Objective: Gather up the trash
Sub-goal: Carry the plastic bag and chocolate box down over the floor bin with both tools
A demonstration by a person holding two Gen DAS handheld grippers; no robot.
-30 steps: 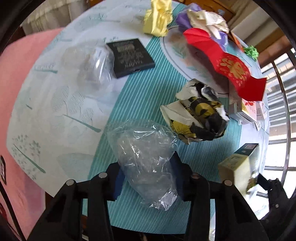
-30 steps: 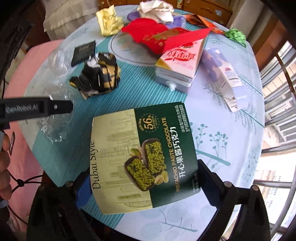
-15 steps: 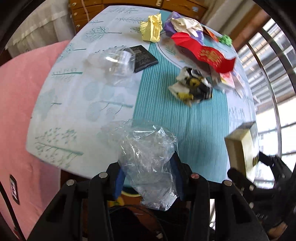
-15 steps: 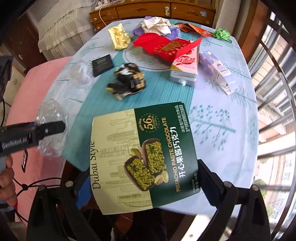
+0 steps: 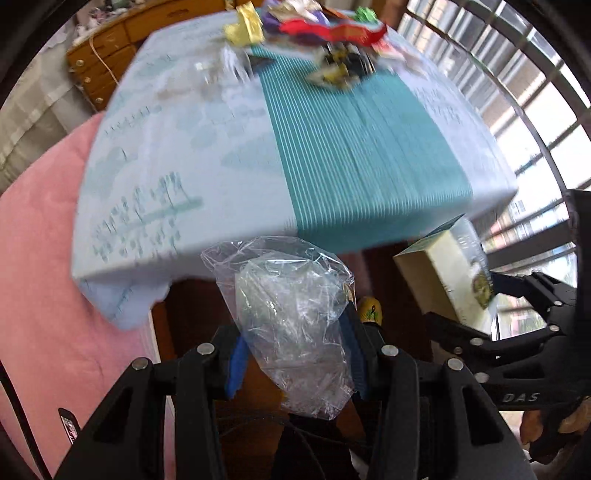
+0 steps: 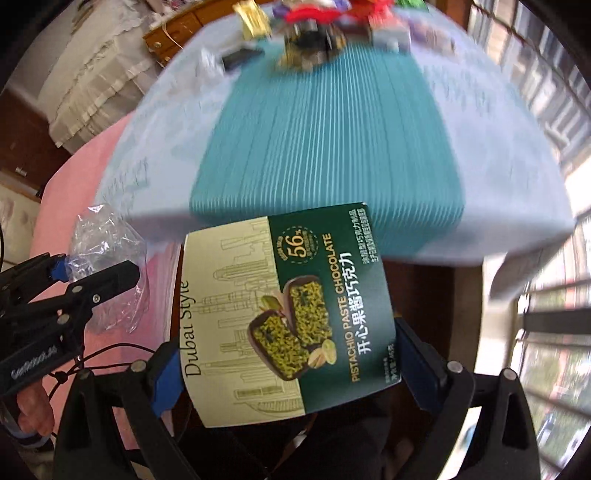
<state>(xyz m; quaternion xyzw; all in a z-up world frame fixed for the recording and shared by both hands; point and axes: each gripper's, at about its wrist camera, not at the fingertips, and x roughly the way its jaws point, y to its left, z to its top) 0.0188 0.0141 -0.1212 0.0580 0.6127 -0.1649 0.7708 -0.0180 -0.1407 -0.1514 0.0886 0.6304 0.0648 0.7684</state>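
A round table under a pale blue and teal cloth fills both wrist views, with most of its litter heaped at the far edge: a red paper, a yellow wad, a black-and-yellow crumpled wrapper and blurred clear plastic. Off the near edge, the right gripper is clamped on a flat pistachio chocolate box, its blue pads pressed to both sides. Beside it, the left gripper pinches a crumpled clear plastic bag between its fingers. Both pieces hang over the dark space below the rim, clear of the cloth. No bin is in view. By the look of it, two items are collected and the bulk of the job remains.
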